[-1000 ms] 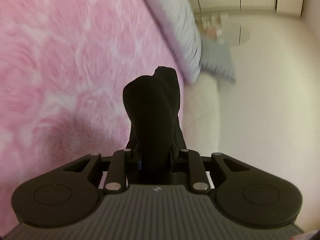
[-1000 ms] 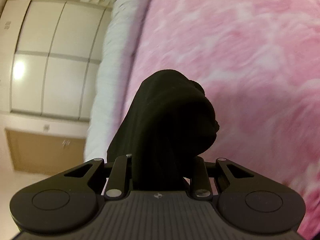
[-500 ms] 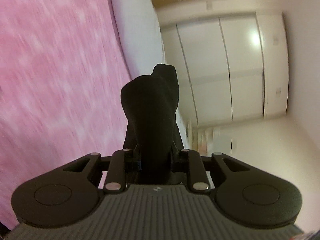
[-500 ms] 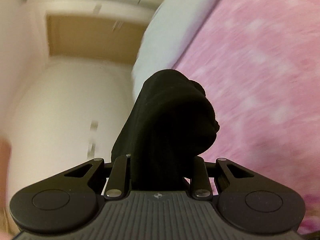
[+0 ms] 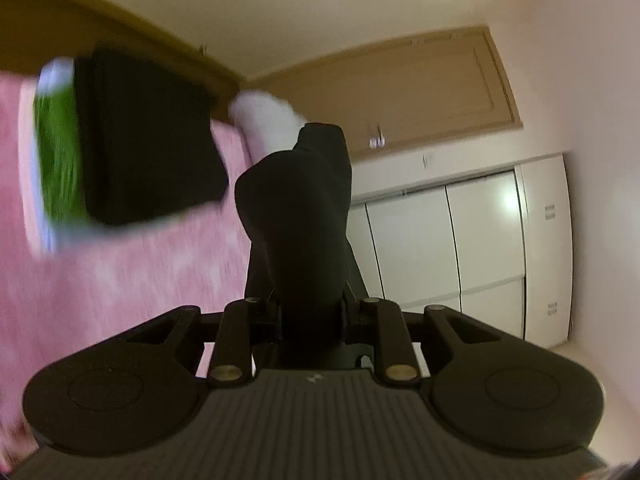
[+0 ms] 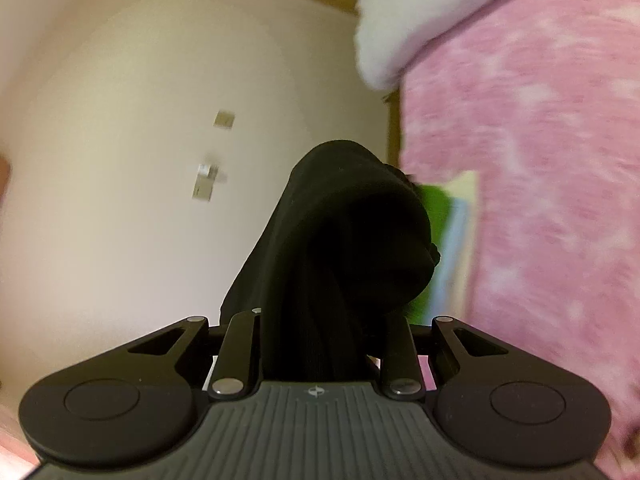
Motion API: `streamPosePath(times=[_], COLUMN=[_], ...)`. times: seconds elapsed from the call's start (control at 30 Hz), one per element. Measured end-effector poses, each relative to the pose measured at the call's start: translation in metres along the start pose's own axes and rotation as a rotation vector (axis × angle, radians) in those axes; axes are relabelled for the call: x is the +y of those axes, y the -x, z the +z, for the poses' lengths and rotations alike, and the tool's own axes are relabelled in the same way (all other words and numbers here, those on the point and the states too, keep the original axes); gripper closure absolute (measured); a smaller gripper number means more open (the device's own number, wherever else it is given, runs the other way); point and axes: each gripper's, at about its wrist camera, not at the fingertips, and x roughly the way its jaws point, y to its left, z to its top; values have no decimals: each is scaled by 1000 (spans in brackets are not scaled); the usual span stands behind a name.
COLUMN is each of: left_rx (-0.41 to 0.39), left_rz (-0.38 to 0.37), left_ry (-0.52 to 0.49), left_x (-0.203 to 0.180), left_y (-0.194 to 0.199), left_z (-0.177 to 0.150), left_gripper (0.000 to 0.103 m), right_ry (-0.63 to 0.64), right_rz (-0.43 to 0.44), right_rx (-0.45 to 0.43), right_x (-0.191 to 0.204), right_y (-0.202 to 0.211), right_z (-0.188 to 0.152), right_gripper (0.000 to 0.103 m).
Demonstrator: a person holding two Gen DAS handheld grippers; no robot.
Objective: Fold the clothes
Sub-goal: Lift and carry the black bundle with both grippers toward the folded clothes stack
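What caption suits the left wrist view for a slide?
Left gripper shut on bunched black fabric above the fuzzy pink blanket.

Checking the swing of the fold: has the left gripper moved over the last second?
Yes. The left gripper, shut on black cloth, has swung from facing the pink blanket toward the white closet doors and ceiling.
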Motion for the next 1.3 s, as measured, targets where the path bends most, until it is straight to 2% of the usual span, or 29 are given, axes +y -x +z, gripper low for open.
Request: streamPosePath(times=[0.1,0.23,0.3,0.53,0.7,0.73,0.77,0.8,0.87,0.9,0.93,1.0,1.1,1.2,1.3], left_rx=[-41,-95,-111,-144,-175,-177,-173,-164,-142,-131,-127,-113,-94,-109,-133], left_rz=[-6,-28,-17,62,70,86,123,162,229,262,268,295,362,436,550], left_ry=[6,20,10,59,43,40,35,47,92,115,116,46,-17,-57,-171], left_x=[10,17,21,54,66,74,84,94,113,123,126,115,100,86,64], left_y=[-13,-33,-43,-81,-95,-98,-103,-108,-117,-121,-123,-128,-131,-121,-109], left_z=[49,88,103,126,138,139,139,138,136,135,134,136,141,141,138], left_gripper=[84,83,83,83,82,82,81,80,80,78,77,73,72,72,73], right_ry=[44,92,93,133,128,124,119,108,59,35,14,-2,74,243,427], right_rz=[-1,-2,-2,-48,-9,-12,-16,-44,-198,-266,-251,-232,-304,-414,-512], right_rx=[38,72,96,203,236,246,256,270,288,294,279,252,212,105,11], right_x=[20,47,45,27,12,6,0,-10,-32,-42,-48,-52,-42,-20,5], right_y=[-60,-129,-159,-241,-279,-285,-292,-298,-306,-310,-305,-296,-289,-273,-260], right_z=[16,44,57,87,97,98,99,98,94,92,92,94,101,105,104], right_gripper=[78,77,77,77,76,76,71,56,44,45,46,45,41,37,37])
